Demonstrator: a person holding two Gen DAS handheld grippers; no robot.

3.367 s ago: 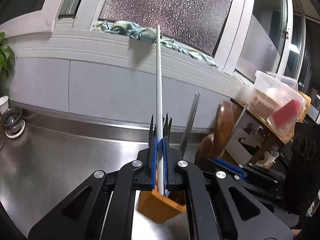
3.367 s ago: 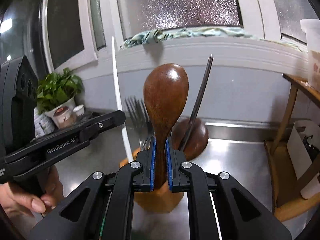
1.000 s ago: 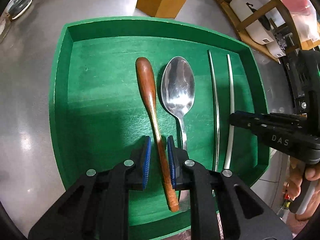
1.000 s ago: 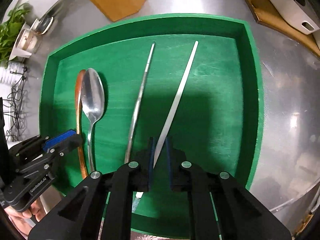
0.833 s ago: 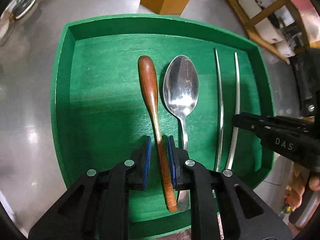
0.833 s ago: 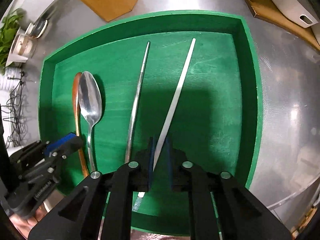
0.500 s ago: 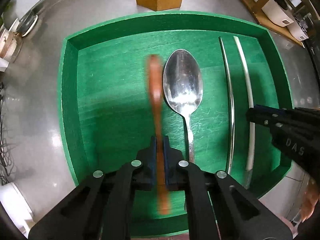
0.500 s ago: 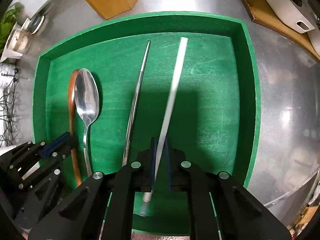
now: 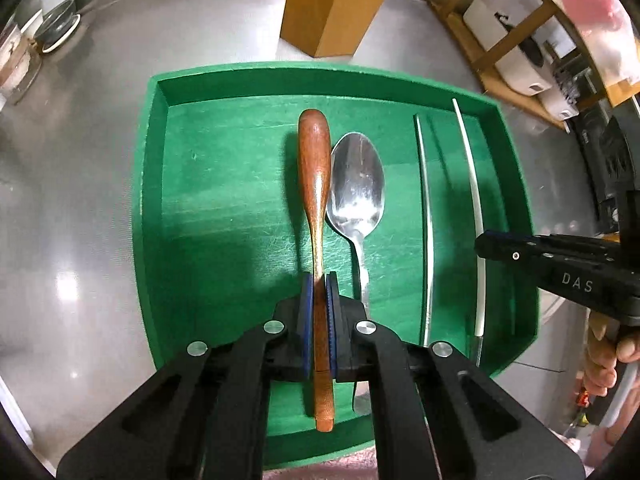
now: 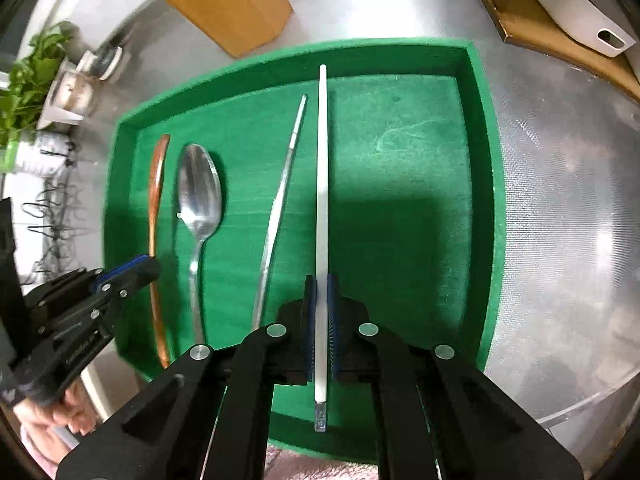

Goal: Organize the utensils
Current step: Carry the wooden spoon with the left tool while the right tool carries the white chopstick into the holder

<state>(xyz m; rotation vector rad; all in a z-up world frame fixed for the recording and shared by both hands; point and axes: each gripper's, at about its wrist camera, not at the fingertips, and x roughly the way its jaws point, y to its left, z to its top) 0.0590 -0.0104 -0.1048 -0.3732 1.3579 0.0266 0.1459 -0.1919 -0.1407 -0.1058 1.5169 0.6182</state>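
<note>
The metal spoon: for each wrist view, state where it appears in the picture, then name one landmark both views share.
Left wrist view: metal spoon just right of centre, beside the wooden spoon.
Right wrist view: metal spoon left of centre, right of the wooden spoon.
Shared landmark: the green tray.

Bright overhead light, glare on steel counter (image 9: pixel 68 240), fisheye-warped blurry edges
</note>
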